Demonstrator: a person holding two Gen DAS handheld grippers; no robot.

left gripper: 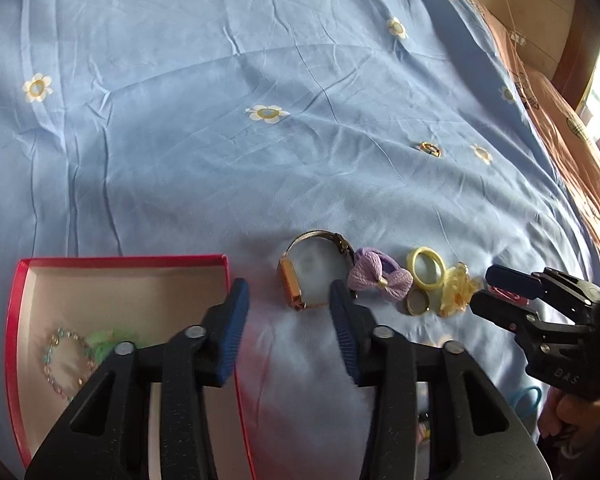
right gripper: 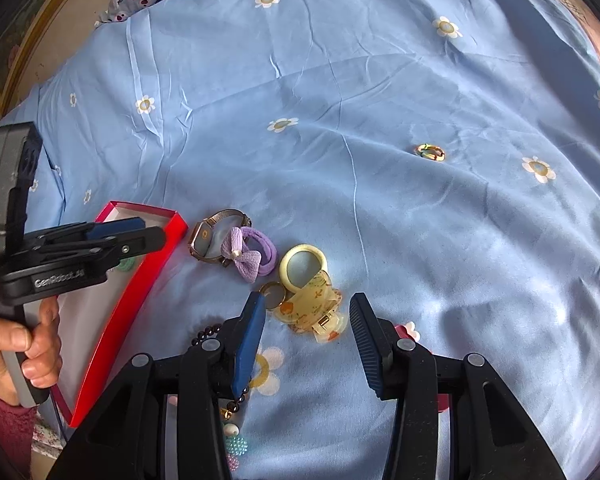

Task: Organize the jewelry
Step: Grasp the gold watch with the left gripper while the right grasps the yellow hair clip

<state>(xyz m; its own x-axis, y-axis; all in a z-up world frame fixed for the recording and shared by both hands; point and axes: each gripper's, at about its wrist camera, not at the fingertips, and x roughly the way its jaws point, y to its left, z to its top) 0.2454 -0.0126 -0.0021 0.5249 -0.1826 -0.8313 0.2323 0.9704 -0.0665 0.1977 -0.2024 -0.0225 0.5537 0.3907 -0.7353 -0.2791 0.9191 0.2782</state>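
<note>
While we look over the bed, its blue flowered sheet fills both views and carries everything. At the near left we see the red box, open, with a beaded bracelet and something green inside. Our left gripper hangs just right of the box, jaws spread with nothing between them, one fingertip just beside the gold watch. Our right gripper hovers at the near end of the jewelry cluster, jaws also parted and gripping nothing, the yellow hair claw lying between its fingertips. From the watch rightward we find the purple bow hair tie, a yellow ring and a small gold ring, all close together. Well apart, farther right, lies one small ring alone.
</note>
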